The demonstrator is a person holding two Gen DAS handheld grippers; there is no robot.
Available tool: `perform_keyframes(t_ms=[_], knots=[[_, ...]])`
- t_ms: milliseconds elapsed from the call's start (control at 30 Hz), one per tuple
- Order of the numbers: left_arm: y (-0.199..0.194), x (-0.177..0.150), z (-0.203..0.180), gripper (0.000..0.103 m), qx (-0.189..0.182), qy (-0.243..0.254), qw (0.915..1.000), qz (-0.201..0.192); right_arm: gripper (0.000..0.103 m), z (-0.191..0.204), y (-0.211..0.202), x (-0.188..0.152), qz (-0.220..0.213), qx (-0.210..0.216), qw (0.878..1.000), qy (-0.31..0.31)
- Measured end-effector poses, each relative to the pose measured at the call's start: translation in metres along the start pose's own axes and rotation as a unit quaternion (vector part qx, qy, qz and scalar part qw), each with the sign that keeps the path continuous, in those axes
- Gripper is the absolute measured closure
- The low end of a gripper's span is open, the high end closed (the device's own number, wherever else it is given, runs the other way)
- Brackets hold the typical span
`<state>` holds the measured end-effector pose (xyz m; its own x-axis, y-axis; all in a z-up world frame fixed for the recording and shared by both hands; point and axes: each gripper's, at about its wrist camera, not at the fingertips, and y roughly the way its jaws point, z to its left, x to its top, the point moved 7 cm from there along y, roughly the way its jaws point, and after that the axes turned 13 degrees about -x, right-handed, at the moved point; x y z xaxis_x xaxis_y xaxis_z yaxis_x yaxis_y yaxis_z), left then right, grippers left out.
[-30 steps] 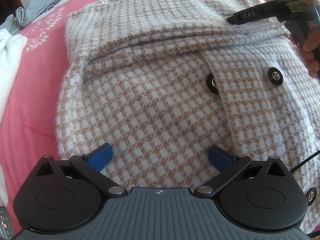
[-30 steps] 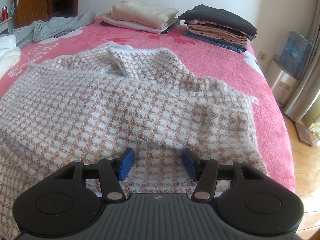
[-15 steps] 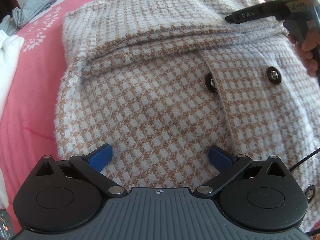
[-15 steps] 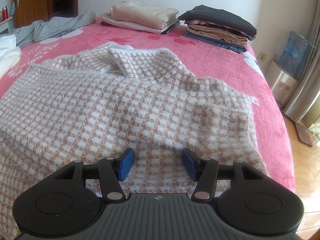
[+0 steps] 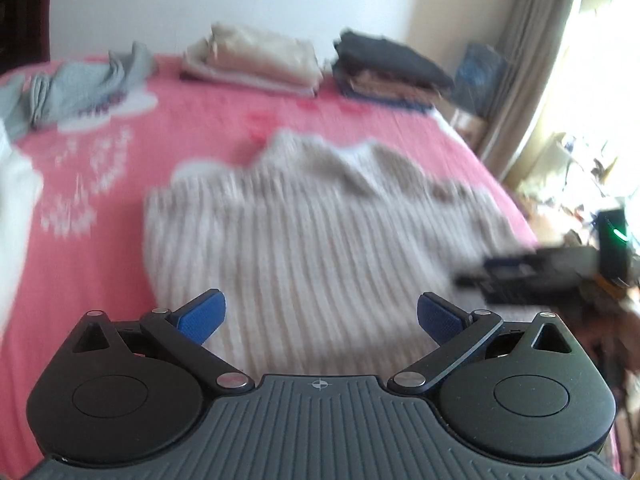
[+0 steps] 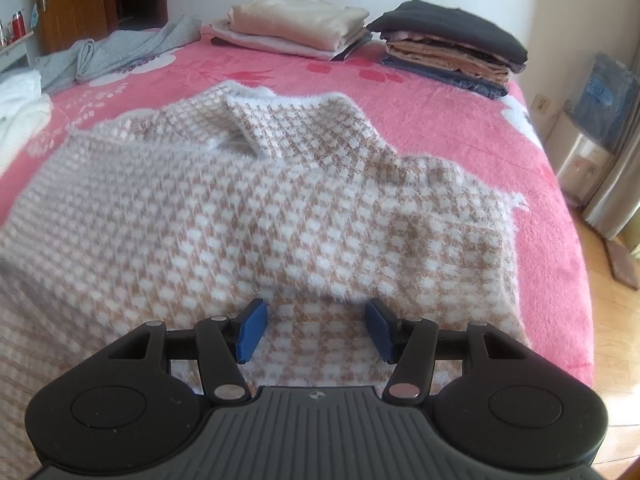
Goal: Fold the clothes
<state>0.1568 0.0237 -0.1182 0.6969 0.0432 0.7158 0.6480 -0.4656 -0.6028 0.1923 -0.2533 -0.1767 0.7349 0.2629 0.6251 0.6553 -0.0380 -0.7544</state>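
Pink bed (image 6: 460, 120) is my landmark: the checked coat (image 6: 280, 208) lies spread flat across the near and middle part of it, collar end toward the far side, so I judge it's laid out for folding, with one flap already turned over at the right side. At the far edge of the bed sit two finished stacks, beige pile (image 6: 296, 28) and dark pile (image 6: 452, 40), parked out of the work area; a loose grey garment (image 6: 120, 52) and something white (image 6: 20, 100) wait at the bed's left side. My right gripper (image 6: 316, 330) hovers just over the coat's near portion, fingers apart, nothing between them, cloth directly below and ahead. My left gripper (image 5: 320, 316) is also spread wide and empty; its view is motion-blurred, the coat (image 5: 304, 232) sitting ahead and below, mid-bed, contact cannot be told. The right gripper also shows as a dark blur at that view's right edge (image 5: 520, 284), beside the coat's right side.
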Motion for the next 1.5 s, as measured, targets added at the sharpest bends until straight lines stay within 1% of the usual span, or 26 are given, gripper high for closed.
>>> perform_keyframes(t_ms=[33,133,233,300,333,400,433,500,567,633,667,700,733,800,867,933,967,1000,1033,1100,1133,1200,1300,1400,1467,1500], knots=[[0.006,0.011,0.007,0.000,0.008,0.004,0.9999,-0.011,0.044,-0.002,-0.002,0.006,-0.002,0.009,1.000,0.006],[0.033,0.043,0.027,0.000,0.019,0.009,0.9992,-0.033,0.042,-0.013,-0.003,0.037,-0.037,0.030,0.999,0.022],[0.068,0.073,0.047,0.002,0.036,-0.018,0.9984,-0.041,0.042,-0.022,0.005,0.071,-0.059,0.046,0.997,0.031],[0.092,0.090,0.062,0.003,0.037,-0.039,0.9979,-0.036,0.042,-0.025,0.022,0.096,-0.058,0.067,0.995,0.046],[0.107,0.098,0.067,0.007,0.035,-0.051,0.9977,-0.029,0.042,-0.027,0.031,0.108,-0.055,0.077,0.994,0.054],[0.135,0.110,0.074,0.009,0.029,-0.072,0.9969,-0.015,0.042,-0.031,0.056,0.128,-0.030,0.097,0.991,0.086],[0.145,0.113,0.078,0.014,0.027,-0.081,0.9963,-0.011,0.042,-0.033,0.068,0.137,-0.016,0.107,0.989,0.103],[0.161,0.118,0.085,0.022,0.023,-0.094,0.9953,-0.002,0.042,-0.037,0.092,0.151,0.013,0.125,0.980,0.154],[0.173,0.118,0.089,0.024,0.023,-0.098,0.9949,0.008,0.042,-0.039,0.110,0.159,0.032,0.139,0.972,0.187],[0.179,0.115,0.094,0.034,0.031,-0.101,0.9943,0.015,0.042,-0.040,0.127,0.166,0.049,0.150,0.964,0.214],[0.181,0.113,0.098,0.037,0.030,-0.106,0.9937,0.019,0.042,-0.041,0.134,0.166,0.057,0.150,0.962,0.222],[0.183,0.112,0.100,0.043,0.028,-0.115,0.9927,0.020,0.042,-0.041,0.141,0.167,0.066,0.150,0.960,0.229],[0.186,0.112,0.103,0.046,0.025,-0.125,0.9916,0.021,0.042,-0.041,0.148,0.167,0.074,0.151,0.957,0.237],[0.188,0.110,0.106,0.050,0.021,-0.141,0.9896,0.021,0.042,-0.042,0.156,0.164,0.087,0.166,0.948,0.255],[0.190,0.108,0.107,0.059,0.014,-0.149,0.9886,0.021,0.042,-0.043,0.164,0.161,0.100,0.181,0.939,0.273],[0.192,0.107,0.104,0.078,0.005,-0.149,0.9886,0.021,0.043,-0.043,0.170,0.158,0.111,0.195,0.930,0.289],[0.193,0.107,0.102,0.083,0.004,-0.145,0.9893,0.018,0.047,-0.043,0.170,0.158,0.109,0.199,0.930,0.289],[0.193,0.107,0.099,0.086,0.004,-0.140,0.9900,0.015,0.057,-0.042,0.170,0.158,0.108,0.200,0.931,0.285],[0.193,0.107,0.097,0.090,0.004,-0.139,0.9902,0.009,0.061,-0.041,0.170,0.158,0.110,0.192,0.935,0.279],[0.190,0.107,0.094,0.093,0.006,-0.141,0.9900,-0.004,0.078,-0.040,0.170,0.158,0.113,0.177,0.940,0.268],[0.188,0.108,0.093,0.095,0.004,-0.141,0.9899,-0.011,0.080,-0.041,0.168,0.159,0.110,0.177,0.941,0.267],[0.181,0.109,0.090,0.096,0.000,-0.139,0.9899,-0.026,0.088,-0.042,0.163,0.160,0.100,0.181,0.941,0.266],[0.163,0.114,0.079,0.097,-0.015,-0.127,0.9905,-0.050,0.090,-0.043,0.147,0.161,0.079,0.195,0.941,0.267],[0.135,0.119,0.063,0.097,-0.037,-0.092,0.9928,-0.068,0.090,-0.047,0.122,0.160,0.050,0.220,0.937,0.265],[0.110,0.119,0.051,0.097,-0.059,-0.064,0.9934,-0.075,0.090,-0.049,0.099,0.158,0.024,0.233,0.940,0.248],[0.097,0.117,0.045,0.097,-0.070,-0.048,0.9934,-0.077,0.090,-0.048,0.085,0.157,0.008,0.230,0.946,0.228]])
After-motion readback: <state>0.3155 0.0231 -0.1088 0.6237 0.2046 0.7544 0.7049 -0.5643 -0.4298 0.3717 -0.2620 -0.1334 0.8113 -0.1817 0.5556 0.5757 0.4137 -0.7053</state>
